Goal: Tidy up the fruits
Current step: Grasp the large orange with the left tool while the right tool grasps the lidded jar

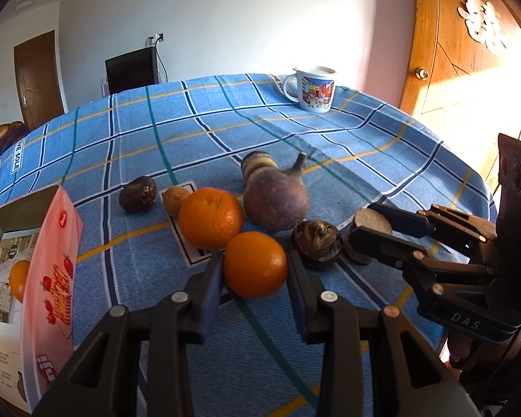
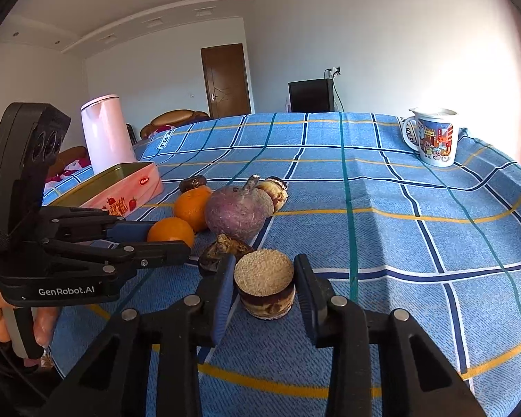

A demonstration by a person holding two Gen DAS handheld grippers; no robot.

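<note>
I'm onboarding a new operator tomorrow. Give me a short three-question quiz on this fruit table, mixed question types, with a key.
1. True or false: the left gripper is closed on an orange.
2. The right gripper grips: A) the mug B) the cut root slice C) the purple turnip.
3. Fill in: the open pink tin already holds one ____.

Key: 1 true; 2 B; 3 orange.
</note>
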